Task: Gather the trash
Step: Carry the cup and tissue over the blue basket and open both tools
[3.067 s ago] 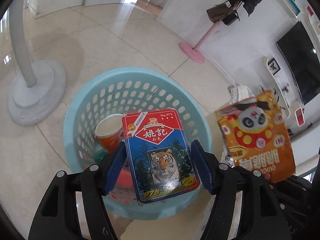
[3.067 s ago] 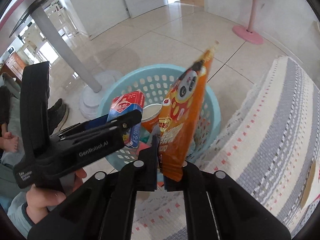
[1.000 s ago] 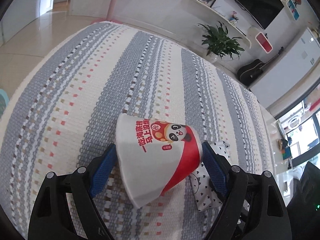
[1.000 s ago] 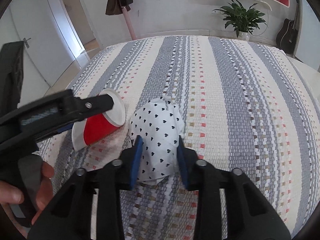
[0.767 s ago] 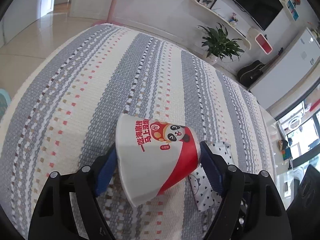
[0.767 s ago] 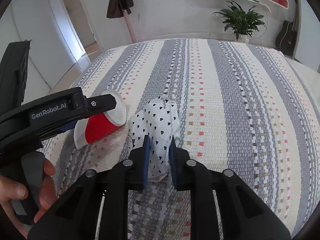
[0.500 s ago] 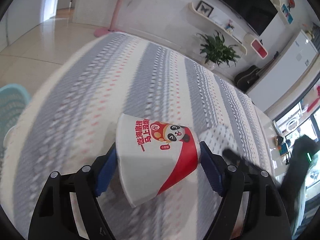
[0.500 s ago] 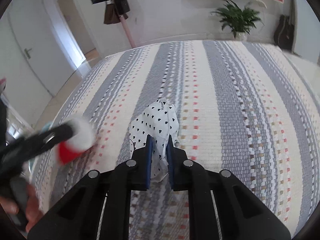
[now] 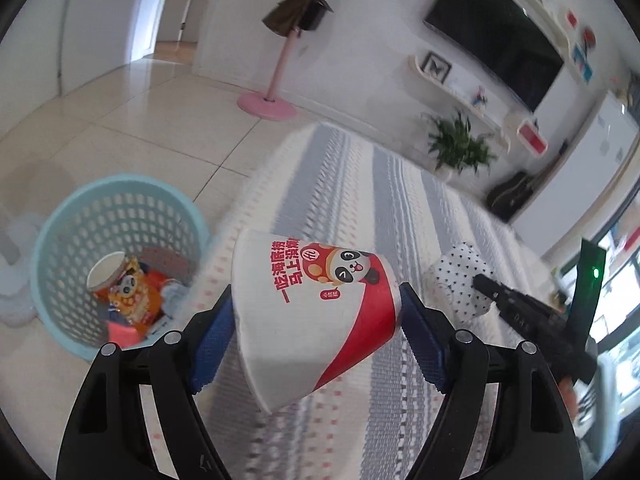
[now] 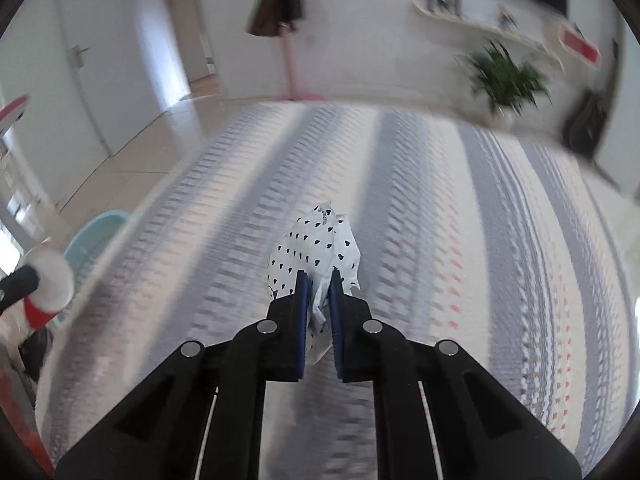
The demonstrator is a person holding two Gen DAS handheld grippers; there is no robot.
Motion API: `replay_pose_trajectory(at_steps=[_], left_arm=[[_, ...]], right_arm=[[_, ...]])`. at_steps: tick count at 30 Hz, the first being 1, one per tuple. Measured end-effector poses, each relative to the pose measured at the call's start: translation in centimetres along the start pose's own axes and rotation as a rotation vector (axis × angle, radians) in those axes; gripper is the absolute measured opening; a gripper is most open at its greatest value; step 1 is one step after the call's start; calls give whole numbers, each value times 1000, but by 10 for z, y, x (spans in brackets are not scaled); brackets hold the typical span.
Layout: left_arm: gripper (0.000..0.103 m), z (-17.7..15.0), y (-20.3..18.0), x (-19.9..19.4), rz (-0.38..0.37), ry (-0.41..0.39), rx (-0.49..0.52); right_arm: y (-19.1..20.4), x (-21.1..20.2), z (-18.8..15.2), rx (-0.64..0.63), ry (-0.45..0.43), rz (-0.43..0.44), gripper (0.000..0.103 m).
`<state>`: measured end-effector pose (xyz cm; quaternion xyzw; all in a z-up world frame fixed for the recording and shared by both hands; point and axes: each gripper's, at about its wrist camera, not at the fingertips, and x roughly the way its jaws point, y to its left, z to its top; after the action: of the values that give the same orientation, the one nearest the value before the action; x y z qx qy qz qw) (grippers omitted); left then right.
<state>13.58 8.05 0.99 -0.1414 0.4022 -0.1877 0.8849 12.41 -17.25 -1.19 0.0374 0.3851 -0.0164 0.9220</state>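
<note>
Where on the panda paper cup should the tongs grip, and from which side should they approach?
Grip the paper cup across its side wall, roughly mid-height, as the left tongs do now: one pad on each flank, approaching from the side. The cup is a wide, tapered cone, so its thin wall probably crushes if squeezed hard near the open rim.

Paper cup [image 9: 316,312]: red Chinese characters are running along its white side beside a panda cartoon, with a small red logo patch below; the characters are appearing upside down. No other text is showing legibly.
</note>
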Motion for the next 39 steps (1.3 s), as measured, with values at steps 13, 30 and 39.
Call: replay_pose_trajectory(at_steps=[13, 30, 39], left_arm=[[76, 52, 113, -74, 109, -154, -108], [78, 46, 209, 4, 195, 21, -267], [80, 39, 203, -12, 165, -13, -308]], right_arm=[[194, -17, 65, -275, -73, 180, 9], [281, 96, 67, -178, 284, 334, 14], [258, 71, 70, -185, 233, 307, 30]])
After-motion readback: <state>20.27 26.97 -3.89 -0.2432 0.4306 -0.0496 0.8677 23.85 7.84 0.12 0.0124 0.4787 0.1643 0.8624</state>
